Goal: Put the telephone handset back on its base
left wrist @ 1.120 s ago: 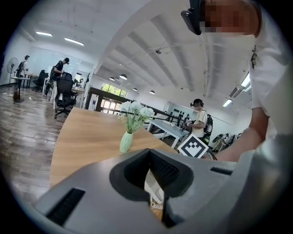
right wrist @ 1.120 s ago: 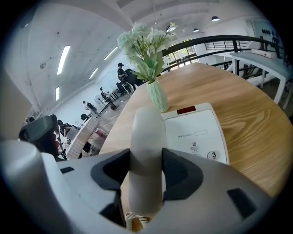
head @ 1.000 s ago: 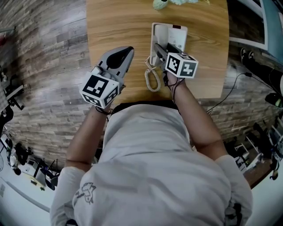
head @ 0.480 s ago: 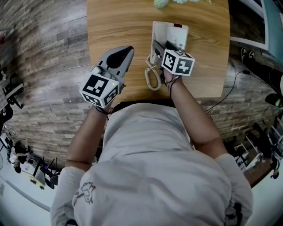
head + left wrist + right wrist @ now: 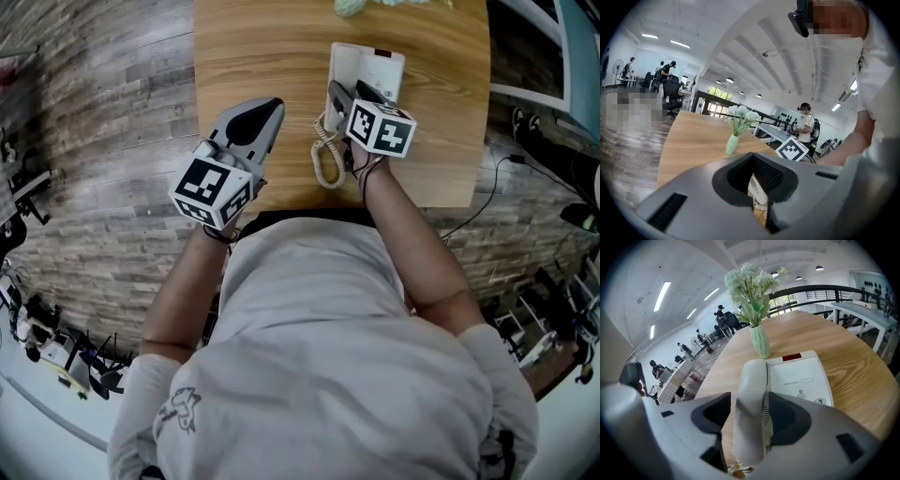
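Observation:
A white telephone base (image 5: 370, 66) lies on the wooden table (image 5: 253, 56), far side right of centre. The white handset (image 5: 750, 399) lies along the left side of the base (image 5: 801, 380). My right gripper (image 5: 749, 425) straddles the handset; its jaws are opening, with a strip of table showing between the left pad and the handset. In the head view the right gripper (image 5: 352, 96) covers most of the handset (image 5: 335, 94), and the coiled cord (image 5: 327, 159) trails toward the near edge. My left gripper (image 5: 267, 108) hovers left of the phone, shut and holding nothing.
A green vase of pale flowers (image 5: 761, 341) stands just beyond the base, near the table's far edge. The table's near edge runs close under both grippers. People and desks stand far off in the room.
My right gripper has moved slightly farther over the base with the handset between its jaws. The left gripper has stayed where it was.

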`<action>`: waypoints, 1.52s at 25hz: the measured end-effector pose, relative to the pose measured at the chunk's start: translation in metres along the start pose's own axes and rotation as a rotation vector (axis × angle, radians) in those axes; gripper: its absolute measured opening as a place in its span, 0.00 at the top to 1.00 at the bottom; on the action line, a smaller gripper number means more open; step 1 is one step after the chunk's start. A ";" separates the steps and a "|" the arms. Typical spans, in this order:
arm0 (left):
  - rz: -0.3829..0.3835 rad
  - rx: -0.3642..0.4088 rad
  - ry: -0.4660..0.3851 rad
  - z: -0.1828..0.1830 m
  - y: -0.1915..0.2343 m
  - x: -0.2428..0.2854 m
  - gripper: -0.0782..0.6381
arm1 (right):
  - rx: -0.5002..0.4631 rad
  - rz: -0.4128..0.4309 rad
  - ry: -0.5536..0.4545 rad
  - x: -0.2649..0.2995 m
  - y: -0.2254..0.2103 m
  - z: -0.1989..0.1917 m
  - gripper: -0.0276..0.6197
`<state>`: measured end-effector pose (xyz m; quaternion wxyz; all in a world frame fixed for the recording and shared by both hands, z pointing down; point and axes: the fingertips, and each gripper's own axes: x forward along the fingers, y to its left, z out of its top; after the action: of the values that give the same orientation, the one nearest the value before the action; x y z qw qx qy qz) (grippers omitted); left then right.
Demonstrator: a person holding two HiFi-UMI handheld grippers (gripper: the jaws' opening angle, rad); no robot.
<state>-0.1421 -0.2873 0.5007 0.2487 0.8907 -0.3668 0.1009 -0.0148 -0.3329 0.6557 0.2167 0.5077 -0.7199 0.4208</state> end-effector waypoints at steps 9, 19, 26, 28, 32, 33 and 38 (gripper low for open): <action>0.005 0.031 -0.036 0.010 -0.012 -0.022 0.88 | -0.072 0.022 -0.050 -0.030 0.015 0.006 0.55; -0.013 0.095 -0.099 0.029 -0.037 -0.064 0.88 | -0.294 0.064 -0.165 -0.097 0.064 0.018 0.64; -0.030 0.150 -0.162 0.052 -0.060 -0.100 0.88 | -0.387 0.198 -0.261 -0.157 0.108 0.019 0.74; -0.039 0.165 -0.176 0.058 -0.067 -0.108 0.88 | -0.416 0.227 -0.294 -0.176 0.117 0.021 0.77; -0.066 0.193 -0.207 0.068 -0.083 -0.124 0.88 | -0.474 0.267 -0.368 -0.217 0.138 0.026 0.80; -0.072 0.199 -0.214 0.069 -0.087 -0.129 0.88 | -0.491 0.274 -0.384 -0.227 0.144 0.025 0.82; -0.103 0.231 -0.235 0.074 -0.109 -0.149 0.88 | -0.567 0.322 -0.448 -0.270 0.163 0.019 0.94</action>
<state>-0.1713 -0.1694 0.3434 0.1051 0.9366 -0.3333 0.0245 -0.0558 -0.1791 0.3830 0.1173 0.3877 -0.9073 0.1128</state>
